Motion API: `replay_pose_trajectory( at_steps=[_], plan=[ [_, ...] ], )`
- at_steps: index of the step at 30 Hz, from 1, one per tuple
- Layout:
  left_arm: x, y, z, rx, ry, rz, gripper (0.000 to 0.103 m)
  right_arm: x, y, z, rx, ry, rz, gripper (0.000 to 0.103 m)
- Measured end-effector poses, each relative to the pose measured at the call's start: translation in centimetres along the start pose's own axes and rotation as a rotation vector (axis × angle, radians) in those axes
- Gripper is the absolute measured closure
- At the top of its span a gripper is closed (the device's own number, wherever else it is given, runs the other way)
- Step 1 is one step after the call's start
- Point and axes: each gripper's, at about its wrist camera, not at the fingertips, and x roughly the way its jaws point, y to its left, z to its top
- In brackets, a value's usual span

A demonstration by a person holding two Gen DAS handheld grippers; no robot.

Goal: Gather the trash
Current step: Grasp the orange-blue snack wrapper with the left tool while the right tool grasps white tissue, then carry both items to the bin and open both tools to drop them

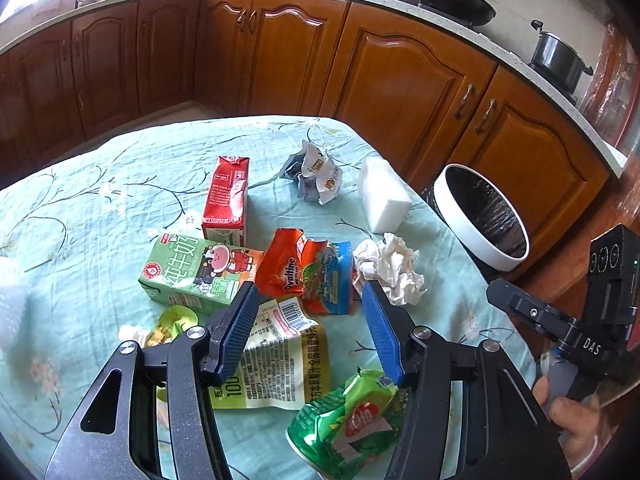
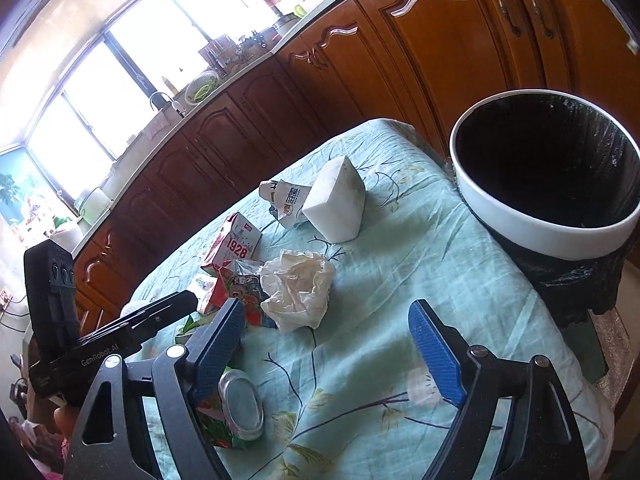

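Note:
My left gripper (image 1: 310,292) hovers open over a heap of trash on the table, with nothing between its blue pads. Under it lie an orange Ovaltine wrapper (image 1: 296,268), a yellow printed packet (image 1: 280,364) and a crushed green can (image 1: 352,420). A green milk carton (image 1: 192,272) lies to the left, and a red carton (image 1: 226,196) stands behind it. My right gripper (image 2: 326,320) is open too, low over the cloth, with the crumpled white tissue (image 2: 298,288) just ahead of its fingertips. The can (image 2: 236,408) lies by its left finger.
A white-rimmed bin (image 2: 540,232) with a black liner stands off the table's right edge. A white foam block (image 2: 336,208) and a crumpled white wrapper (image 2: 286,200) lie farther back. Wooden cabinets (image 1: 400,76) run behind the teal tablecloth (image 1: 100,208). A hand (image 1: 572,420) grips the right tool.

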Motion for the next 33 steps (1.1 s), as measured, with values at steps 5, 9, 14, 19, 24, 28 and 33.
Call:
replay_pose_trajectory(
  at_steps=[5,9,14,19,24,28,33],
  plan=[
    [1.1,0.0,1.0,0.029,0.012,-0.002,0.049,2.4,0.3,1.0,-0.002,0.033,-0.006,0.043],
    [2.1,-0.3,1.6,0.063,0.020,-0.003,0.049,4.4,0.3,1.4,0.005,0.072,0.009,0.046],
    [4.4,-0.6,1.6,0.092,0.068,0.000,0.062,6.1,0.0,1.3,0.021,0.113,0.054,0.069],
    [6.2,-1.1,1.6,0.105,0.119,-0.014,0.092,4.2,0.5,1.4,0.006,0.082,0.048,0.101],
    [5.7,-1.2,1.9,0.097,0.099,-0.045,0.098,1.6,-0.4,1.7,0.022,0.039,0.041,0.103],
    [4.7,-1.6,2.1,0.098,0.075,-0.056,0.099,0.3,-0.6,1.8,0.011,0.012,0.025,0.103],
    [3.2,-1.5,2.4,0.087,0.045,-0.049,0.099,1.4,-0.9,2.0,0.047,0.036,0.063,0.063]
  ],
)
